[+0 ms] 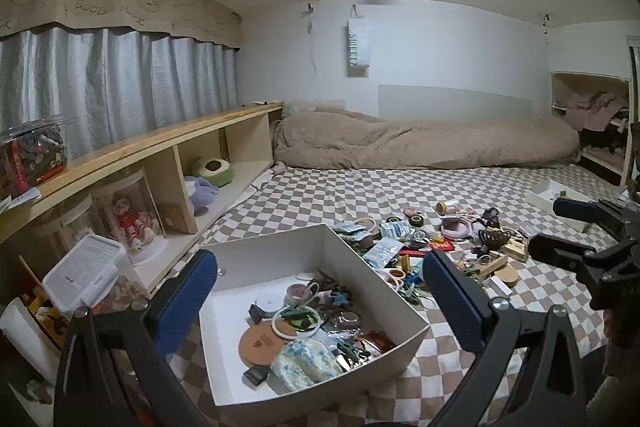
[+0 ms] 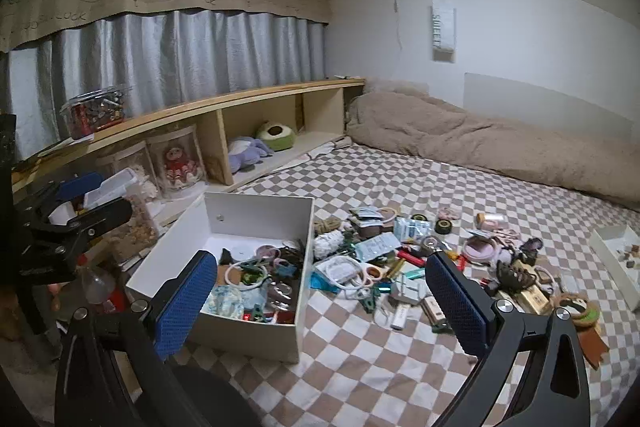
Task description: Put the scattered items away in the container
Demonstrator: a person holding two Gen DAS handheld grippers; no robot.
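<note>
While both grippers' ribbed blue fingers (image 1: 456, 301) (image 2: 460, 301) spread empty, white rectangular cardboard box (image 1: 400, 301) holds jumbled trinkets.

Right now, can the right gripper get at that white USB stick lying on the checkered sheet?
Probably yes. The right gripper is open and empty, and the white USB stick lies uncovered on the checkered sheet just ahead of it.

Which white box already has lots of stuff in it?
The big white box beside the wooden shelf: it is heaped with rings and packets. The shallow white tray at the far right holds only a few bits.
</note>
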